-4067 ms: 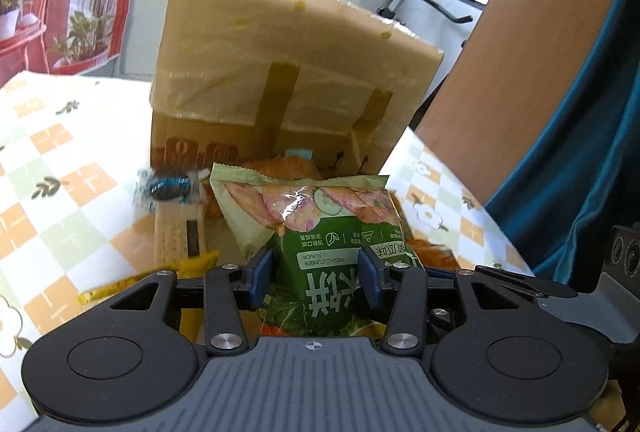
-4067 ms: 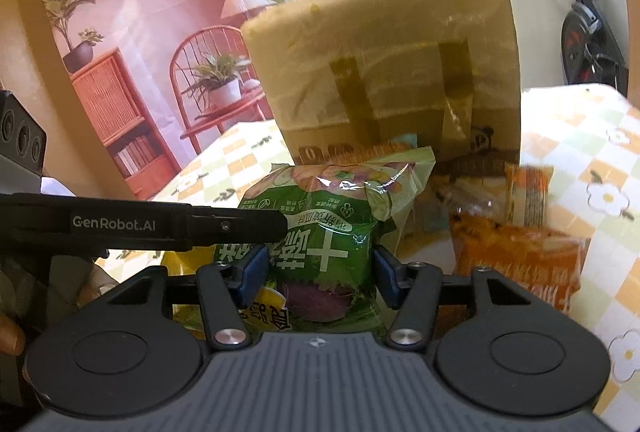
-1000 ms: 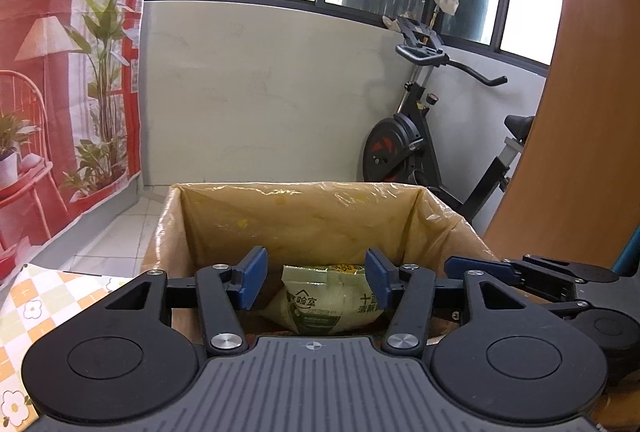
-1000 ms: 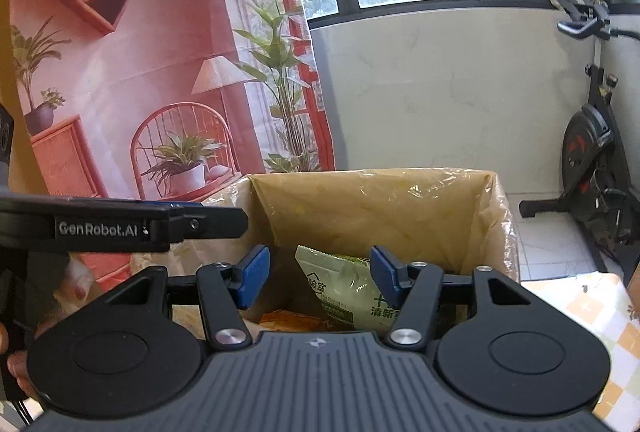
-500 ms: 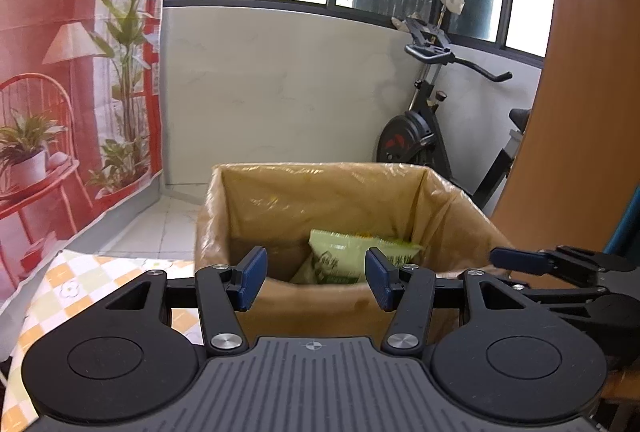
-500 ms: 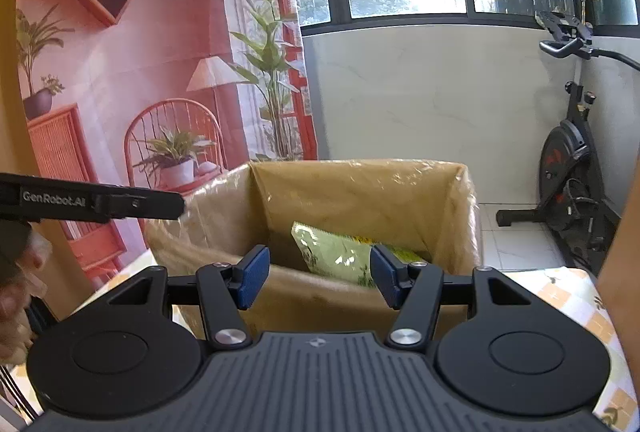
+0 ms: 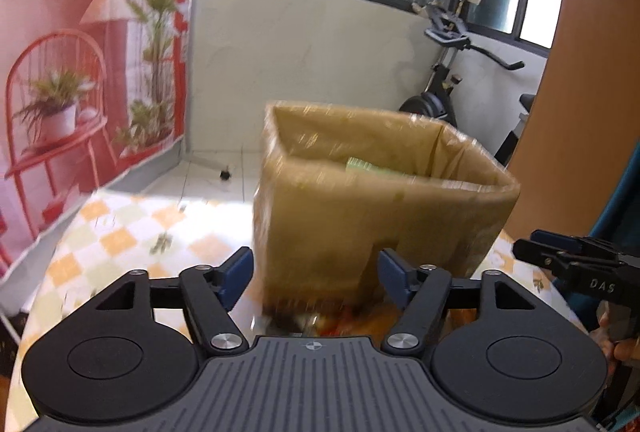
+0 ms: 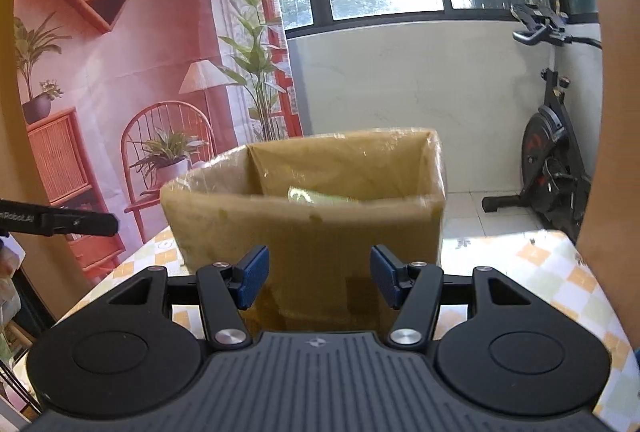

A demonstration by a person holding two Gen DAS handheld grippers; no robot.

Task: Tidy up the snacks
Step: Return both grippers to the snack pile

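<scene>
Cardboard box (image 8: 304, 192), lined with clear film, is seen standing open-topped on the checked tablecloth (image 8: 560, 272), towards the far edge of the table. Inside it, a green snack packet (image 8: 308, 197) is partly visible above the near rim; the same packet (image 7: 364, 166) shows in the left wrist view. More snack wrappers (image 7: 340, 320) are glimpsed on the table at the near foot of the box, blurred.

Left gripper (image 7: 316, 274) is held in front of the box; its jaws have just been opening and are set wide apart, with nothing gripped between them. Right gripper (image 8: 316, 276) is also held before the near wall of the box, its blue pads apart and empty. The left view is motion-blurred. An exercise bike (image 8: 556, 160) is noted on the floor beyond the table.
</scene>
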